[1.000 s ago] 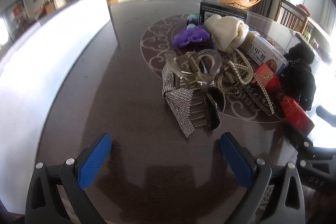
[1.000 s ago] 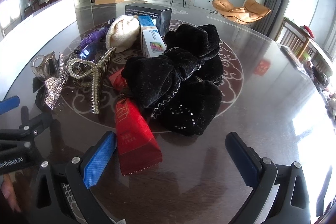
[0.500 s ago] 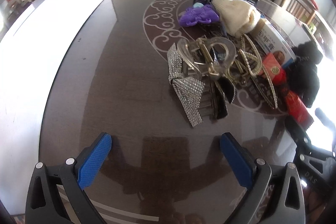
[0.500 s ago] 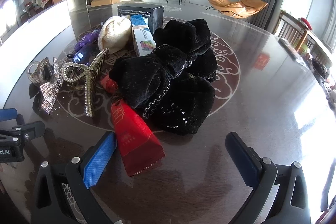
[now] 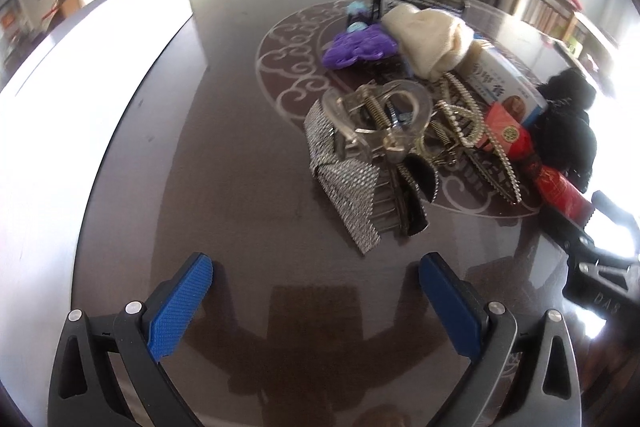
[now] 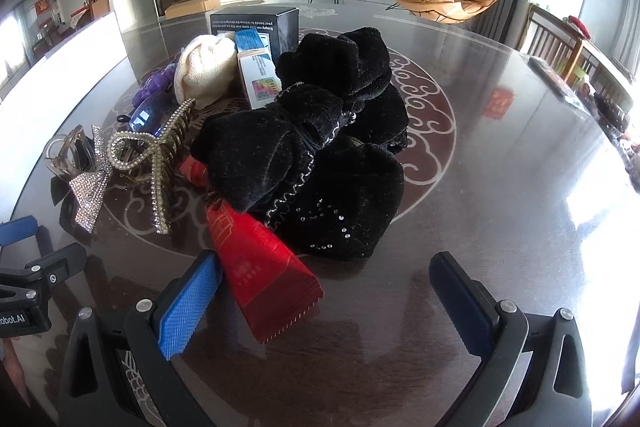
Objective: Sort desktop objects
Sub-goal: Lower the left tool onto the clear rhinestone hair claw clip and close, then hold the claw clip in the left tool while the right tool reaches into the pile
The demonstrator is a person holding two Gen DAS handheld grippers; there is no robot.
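A heap of small things lies on the dark round table (image 5: 240,187). In the left wrist view a clear hair claw (image 5: 376,123) sits on a rhinestone bow clip (image 5: 344,183), with a pearl claw (image 5: 476,131), a purple scrunchie (image 5: 360,45) and a cream knit piece (image 5: 428,39) behind. My left gripper (image 5: 316,283) stands open just short of the bow clip, holding nothing. In the right wrist view black velvet bows (image 6: 320,147) lie over a red tube (image 6: 260,267). My right gripper (image 6: 326,287) is open, its left pad beside the tube's crimped end.
A black box (image 6: 256,23) and a blue-and-white carton (image 6: 258,79) stand behind the heap. A white panel (image 5: 80,87) runs along the table's left side. The right gripper's body (image 5: 600,267) shows at the right of the left wrist view. Bare table (image 6: 500,187) lies right of the bows.
The left wrist view has tipped back up after looking down more steeply; the hair clips sit closer in it. The right gripper has edged nearer the red tube and bows. Both stay open.
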